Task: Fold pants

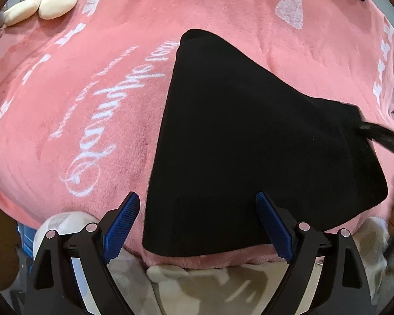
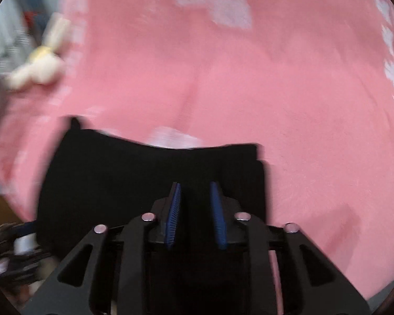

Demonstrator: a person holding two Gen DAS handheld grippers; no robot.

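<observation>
Black pants (image 1: 249,141) lie flat on the pink blanket (image 1: 78,92), wide end at its near edge, narrowing toward the far side; long axis runs near-to-far. Left gripper (image 1: 197,223) hangs released over the near edge, jaws wide, nothing between them. Right gripper (image 2: 195,212) is nearly clenched over black cloth; blur hides whether it's pinching. Right looks nearer the right-hand corner.
</observation>
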